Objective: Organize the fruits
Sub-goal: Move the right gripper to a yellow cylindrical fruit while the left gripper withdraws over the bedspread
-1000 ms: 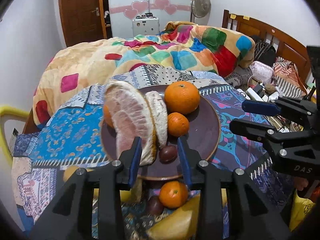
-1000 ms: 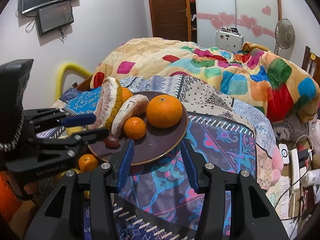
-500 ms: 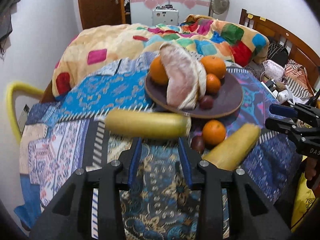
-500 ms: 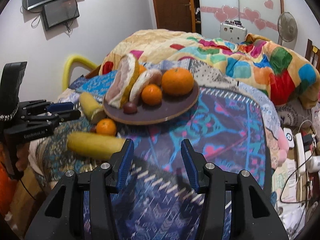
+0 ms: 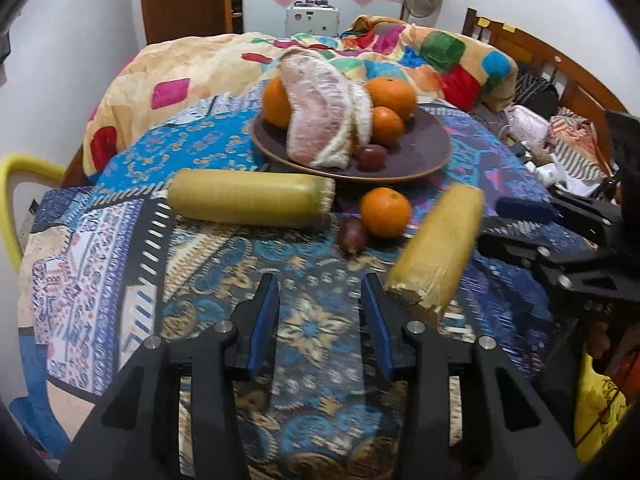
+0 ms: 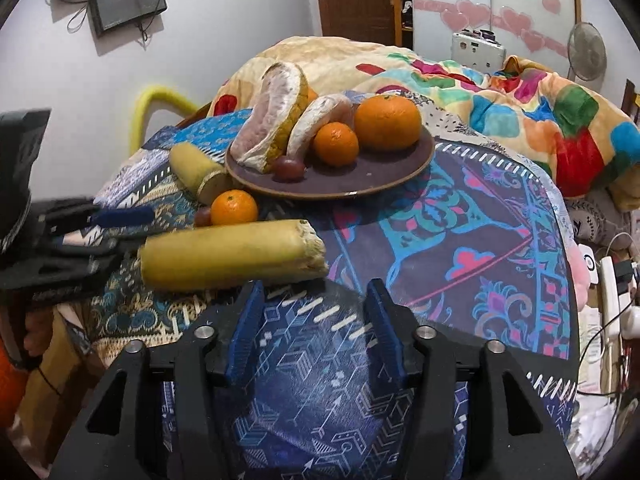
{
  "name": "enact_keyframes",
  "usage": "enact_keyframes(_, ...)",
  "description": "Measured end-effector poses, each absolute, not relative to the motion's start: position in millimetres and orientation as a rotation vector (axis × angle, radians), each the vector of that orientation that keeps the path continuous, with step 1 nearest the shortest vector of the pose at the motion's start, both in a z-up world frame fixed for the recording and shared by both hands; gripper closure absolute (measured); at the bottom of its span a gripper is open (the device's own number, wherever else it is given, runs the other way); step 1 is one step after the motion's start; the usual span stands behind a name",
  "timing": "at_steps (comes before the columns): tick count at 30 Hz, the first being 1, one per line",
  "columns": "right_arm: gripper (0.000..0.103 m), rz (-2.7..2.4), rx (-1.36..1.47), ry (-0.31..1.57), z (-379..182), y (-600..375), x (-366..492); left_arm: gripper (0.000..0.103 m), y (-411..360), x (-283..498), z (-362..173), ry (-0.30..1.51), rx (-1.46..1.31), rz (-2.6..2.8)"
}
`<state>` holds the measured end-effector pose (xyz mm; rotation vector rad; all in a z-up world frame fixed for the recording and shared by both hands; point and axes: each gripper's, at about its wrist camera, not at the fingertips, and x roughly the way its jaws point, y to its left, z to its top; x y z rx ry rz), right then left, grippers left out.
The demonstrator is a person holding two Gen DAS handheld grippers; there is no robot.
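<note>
A round dark brown plate point(image 5: 420, 152) sits on a tabletop covered by a blue and purple patterned cloth point(image 6: 460, 240). On the plate lie two peeled pinkish pomelo wedges point(image 5: 320, 120), a large orange point(image 6: 387, 121) at the far side, a second orange point(image 5: 276, 100) behind the wedges, a small mandarin point(image 6: 335, 144) and a small dark red fruit point(image 6: 289, 168) near the front rim. Off the plate, on the cloth just before its near edge, rest a loose mandarin point(image 5: 385, 212) and another dark red fruit point(image 5: 352, 235), touching each other. Two thick yellowish cylindrical pieces with rough cut ends lie there too: one cylinder piece point(image 5: 250, 198) crosswise just beside the plate, the other cylinder piece point(image 6: 232, 254) angled on the near side of the loose mandarin.

The left hand-held gripper point(image 5: 320, 312) hovers over bare cloth, its blue-padded jaws apart after just opening, with nothing between them. The right hand-held gripper point(image 6: 314, 320) likewise has its jaws spread, having just widened, empty, with the end of the nearer cylinder just ahead of its left finger. A colourful patchwork quilt point(image 6: 540, 112) lies on the bed behind
</note>
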<state>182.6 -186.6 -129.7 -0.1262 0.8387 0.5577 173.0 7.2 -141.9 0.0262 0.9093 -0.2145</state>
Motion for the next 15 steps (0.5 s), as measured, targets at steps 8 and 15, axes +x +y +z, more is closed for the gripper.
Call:
enact_keyframes(8,0.049,0.514,-0.122,0.828,-125.0,-195.7,186.0,0.057,-28.0,163.7,-144.8,0.893,0.028,-0.28)
enact_keyframes(15,0.048,0.53,-0.082,0.796,-106.1,-197.1,180.2,0.051,-20.2,164.7,-144.7,0.878,-0.023,-0.275)
